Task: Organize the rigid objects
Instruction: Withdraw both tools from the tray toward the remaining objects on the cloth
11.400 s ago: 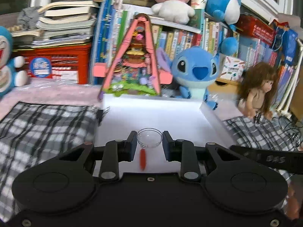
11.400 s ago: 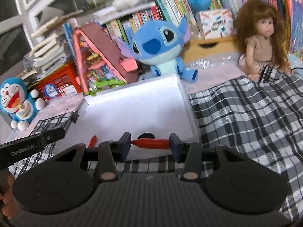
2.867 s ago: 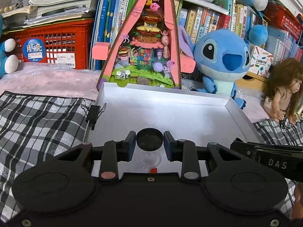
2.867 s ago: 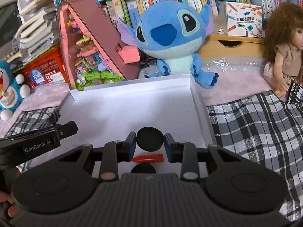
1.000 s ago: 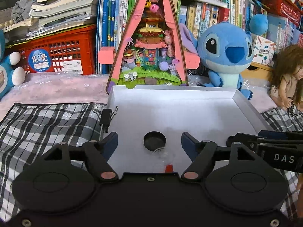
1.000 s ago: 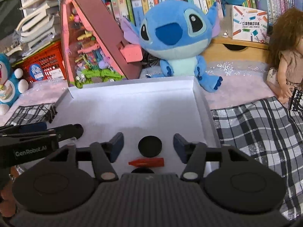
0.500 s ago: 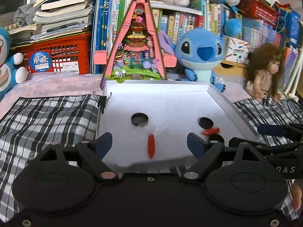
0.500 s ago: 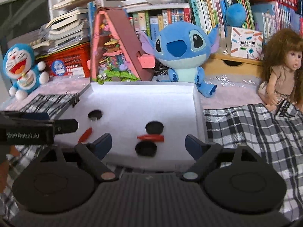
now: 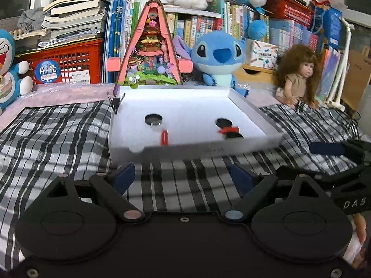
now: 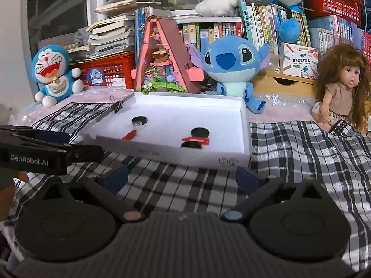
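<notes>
A white shallow box (image 9: pixel 250 106) (image 10: pixel 245 125) lies on the checked cloth. In it, on the left, a black disc (image 9: pixel 153 118) (image 10: pixel 139 120) lies by a clear lens and a red stick (image 9: pixel 164 137) (image 10: pixel 129 135). On the right, two black discs (image 9: pixel 224 122) (image 10: pixel 199 132) flank another red stick (image 9: pixel 228 130) (image 10: pixel 196 140). My left gripper (image 9: pixel 183 176) is open and empty, held back from the box's front wall. My right gripper (image 10: pixel 183 177) is open and empty, also in front of the box.
A black binder clip (image 9: pixel 115 103) (image 10: pixel 119 105) grips the box's left rim. Behind the box stand a pink toy house (image 9: pixel 150 53), a blue plush (image 9: pixel 219 58), a doll (image 10: pixel 343 85), a red crate (image 9: pixel 67 67) and bookshelves.
Both grippers have opened, left their black discs in the box beside the red sticks, and drawn back out of the box to above the checked cloth.
</notes>
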Action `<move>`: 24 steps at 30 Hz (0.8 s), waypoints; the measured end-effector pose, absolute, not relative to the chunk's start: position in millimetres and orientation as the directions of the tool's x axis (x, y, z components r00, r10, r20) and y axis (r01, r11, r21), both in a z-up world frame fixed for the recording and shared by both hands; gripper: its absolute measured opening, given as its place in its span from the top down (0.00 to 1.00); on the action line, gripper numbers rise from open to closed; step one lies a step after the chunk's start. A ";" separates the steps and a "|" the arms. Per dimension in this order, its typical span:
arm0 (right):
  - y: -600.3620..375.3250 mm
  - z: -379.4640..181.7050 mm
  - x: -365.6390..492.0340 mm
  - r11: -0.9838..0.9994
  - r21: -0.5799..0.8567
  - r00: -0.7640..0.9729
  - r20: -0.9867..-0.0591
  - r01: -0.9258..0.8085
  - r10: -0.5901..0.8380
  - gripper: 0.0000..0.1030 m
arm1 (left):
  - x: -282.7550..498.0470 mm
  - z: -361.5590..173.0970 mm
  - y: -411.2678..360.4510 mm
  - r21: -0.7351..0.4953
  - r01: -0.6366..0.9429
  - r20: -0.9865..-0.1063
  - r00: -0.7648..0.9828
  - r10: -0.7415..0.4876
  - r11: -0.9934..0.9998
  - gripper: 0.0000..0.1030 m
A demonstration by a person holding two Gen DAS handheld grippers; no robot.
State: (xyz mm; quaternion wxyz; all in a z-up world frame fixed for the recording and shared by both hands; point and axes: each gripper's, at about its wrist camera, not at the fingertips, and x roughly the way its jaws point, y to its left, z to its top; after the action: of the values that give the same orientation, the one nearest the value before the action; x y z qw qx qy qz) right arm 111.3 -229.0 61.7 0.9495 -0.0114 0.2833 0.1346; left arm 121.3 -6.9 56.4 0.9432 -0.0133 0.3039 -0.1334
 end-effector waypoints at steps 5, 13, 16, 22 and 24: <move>-229.9 58.1 90.3 0.962 0.039 0.809 -0.532 -0.272 0.250 0.00 | 93.3 47.9 -8.4 -0.069 0.256 -0.553 0.795 -0.250 0.964 0.13; -226.9 47.8 63.1 0.958 0.036 0.813 -0.520 -0.285 0.262 0.00 | 60.0 40.8 -8.2 -0.050 0.272 -0.531 0.807 -0.256 0.961 0.11; -225.9 44.5 56.0 0.957 0.030 0.816 -0.515 -0.287 0.261 0.00 | 50.7 37.1 -7.5 -0.045 0.271 -0.525 0.812 -0.254 0.962 0.11; -227.7 36.5 44.5 0.960 0.034 0.815 -0.520 -0.279 0.255 0.00 | 36.3 27.8 -4.9 -0.035 0.273 -0.520 0.816 -0.251 0.961 0.10; -229.0 34.1 41.7 0.961 0.035 0.814 -0.524 -0.273 0.251 0.00 | 33.2 25.2 -4.6 -0.033 0.276 -0.523 0.814 -0.252 0.961 0.10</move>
State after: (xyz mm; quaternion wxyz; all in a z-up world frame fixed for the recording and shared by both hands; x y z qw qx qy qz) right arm 41.7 -229.0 34.1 0.9522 -0.0209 0.2720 0.1376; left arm 33.2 -4.6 25.2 0.9522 0.0222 0.2711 -0.1387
